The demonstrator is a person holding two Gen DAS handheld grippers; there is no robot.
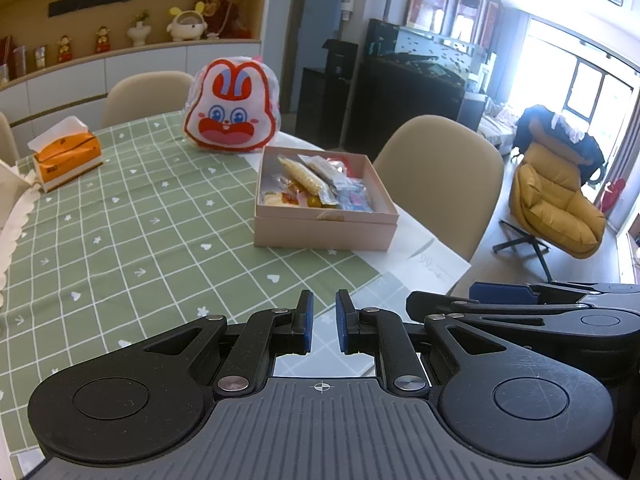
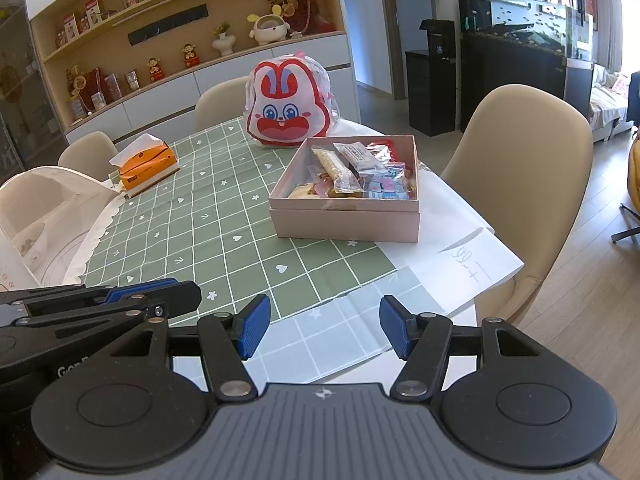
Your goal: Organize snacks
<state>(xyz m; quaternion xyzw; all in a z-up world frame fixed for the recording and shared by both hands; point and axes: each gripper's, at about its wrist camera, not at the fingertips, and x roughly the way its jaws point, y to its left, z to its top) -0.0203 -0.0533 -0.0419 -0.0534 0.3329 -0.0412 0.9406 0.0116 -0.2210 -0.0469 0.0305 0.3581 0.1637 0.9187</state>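
A pink cardboard box (image 1: 326, 228) (image 2: 344, 220) sits on the table's right side, open, with several wrapped snacks (image 1: 320, 184) (image 2: 356, 172) inside. A red-and-white rabbit-face bag (image 1: 232, 110) (image 2: 290, 106) stands behind the box. My left gripper (image 1: 324, 324) hovers over the near table edge, jaws nearly closed with a narrow gap, holding nothing. My right gripper (image 2: 322, 328) is open and empty, beside the left one, short of the box. Each gripper shows at the edge of the other's view.
An orange tissue box (image 1: 66, 156) (image 2: 146, 166) lies on the green checked tablecloth (image 1: 132, 220) at the left. A white paper sheet (image 2: 464, 264) lies under and beside the box. Beige chairs (image 2: 528, 184) surround the table. A white container (image 2: 44, 216) stands at left.
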